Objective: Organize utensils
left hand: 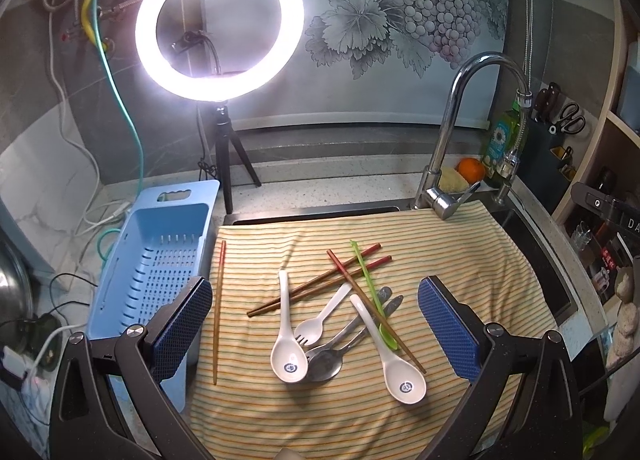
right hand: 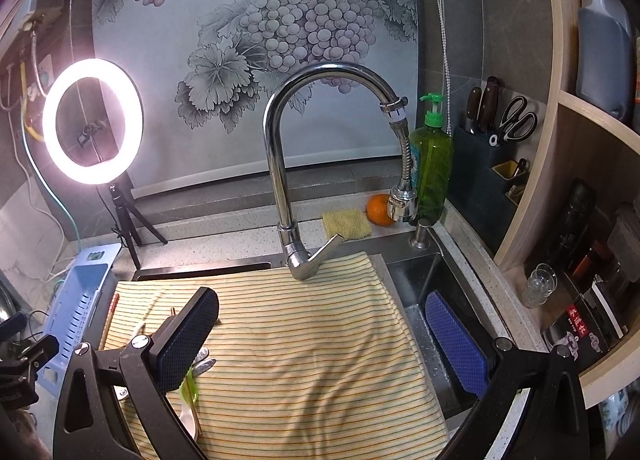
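Note:
A pile of utensils lies on the striped cloth (left hand: 460,252): two white ceramic spoons (left hand: 286,340) (left hand: 394,364), a small white spoon (left hand: 320,318), a metal spoon (left hand: 326,362), a green plastic spoon (left hand: 374,300) and crossed brown chopsticks (left hand: 320,282). One chopstick (left hand: 219,312) lies apart at the left. My left gripper (left hand: 316,324) is open and empty, hovering over the pile. My right gripper (right hand: 320,340) is open and empty over the cloth (right hand: 304,340), right of the pile; its left finger hides most of the utensils (right hand: 200,366).
A blue slotted drain basket (left hand: 152,268) stands left of the cloth, also in the right wrist view (right hand: 76,300). A faucet (left hand: 452,140) (right hand: 288,164) rises behind. A ring light (left hand: 218,20), dish soap (right hand: 430,164), an orange (right hand: 378,209), a sponge (right hand: 346,223) and the sink basin (right hand: 424,284) are around.

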